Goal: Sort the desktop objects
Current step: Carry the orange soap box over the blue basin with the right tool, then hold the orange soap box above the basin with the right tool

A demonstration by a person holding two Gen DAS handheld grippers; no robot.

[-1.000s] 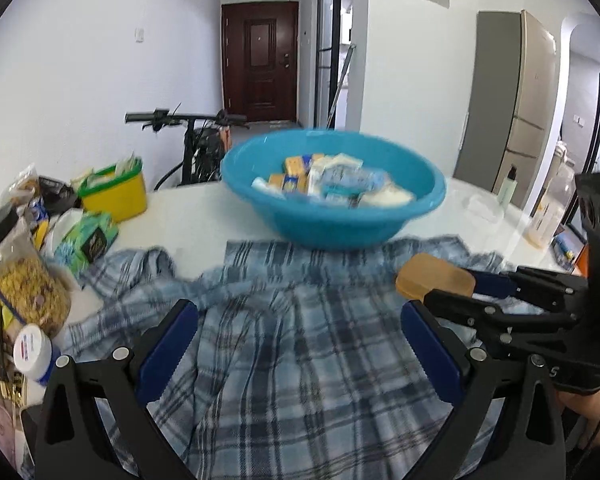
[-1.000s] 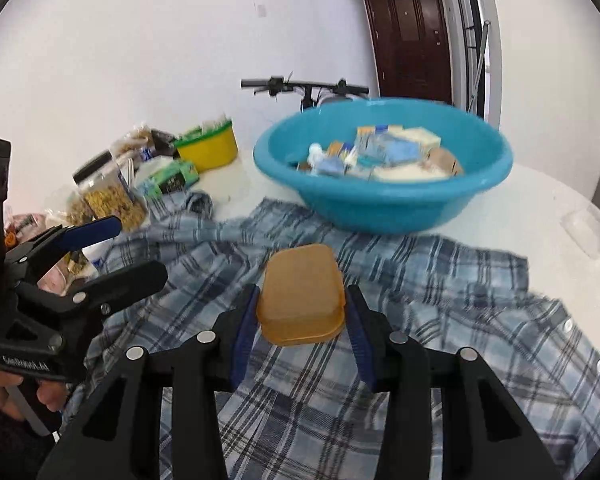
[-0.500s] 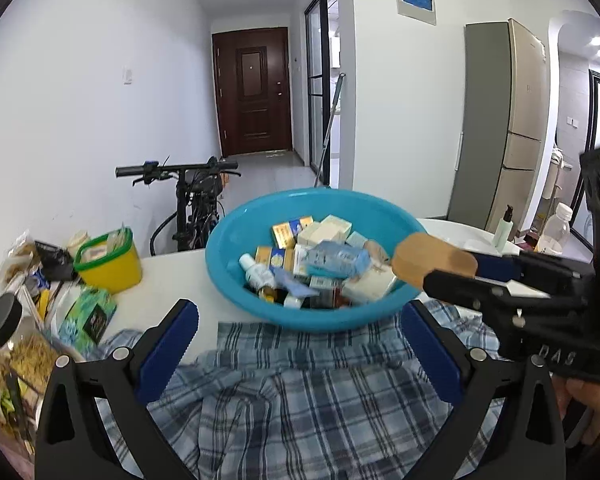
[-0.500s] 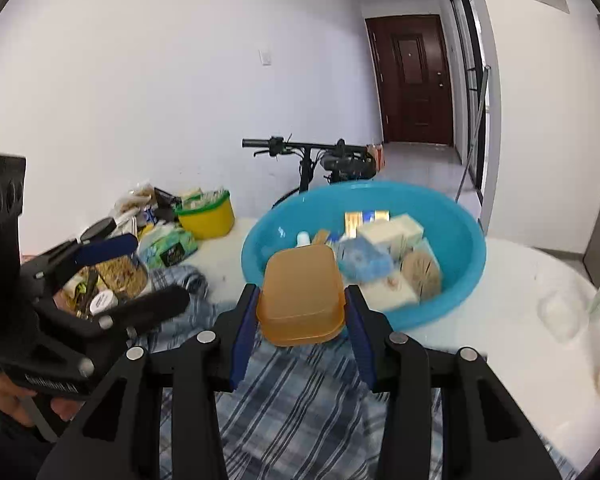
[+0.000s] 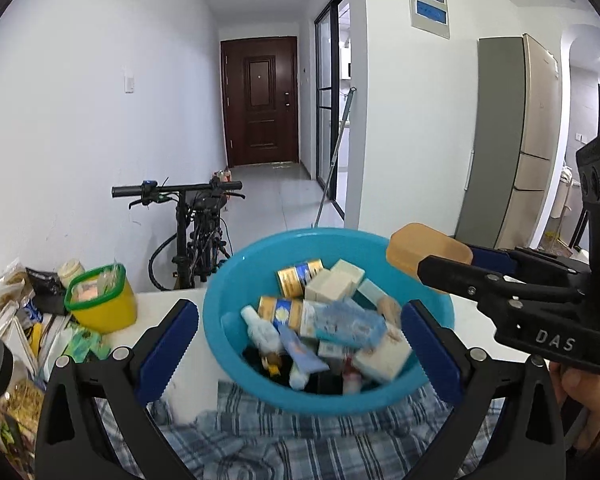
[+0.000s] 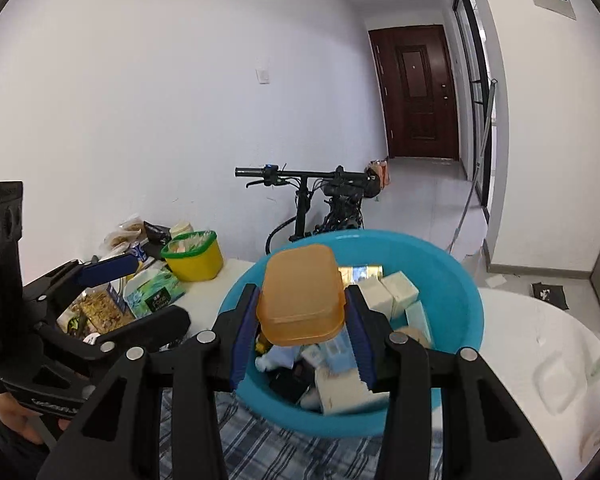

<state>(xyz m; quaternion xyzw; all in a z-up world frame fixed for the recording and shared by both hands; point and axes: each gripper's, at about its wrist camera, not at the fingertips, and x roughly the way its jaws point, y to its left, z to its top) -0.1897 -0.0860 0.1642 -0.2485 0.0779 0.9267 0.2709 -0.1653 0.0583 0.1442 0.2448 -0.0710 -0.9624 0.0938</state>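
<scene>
Orange box (image 6: pixel 302 296) sits clamped between right tongs (image 6: pixel 303 334).

Right claw (image 6: pixel 302 330): blue-padded jaws pressed on both sides of an orange translucent plastic box (image 6: pixel 301 295), held raised, angled slightly downward. Left claw (image 5: pixel 298 342): jaws spread wide, nothing between them, same downward tilt

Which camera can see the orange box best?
The right wrist view. There the orange box sits front and centre, pinched by the right gripper over the blue bowl, with its whole top showing. The left wrist view catches only its side, partly hidden behind that gripper's finger.
</scene>
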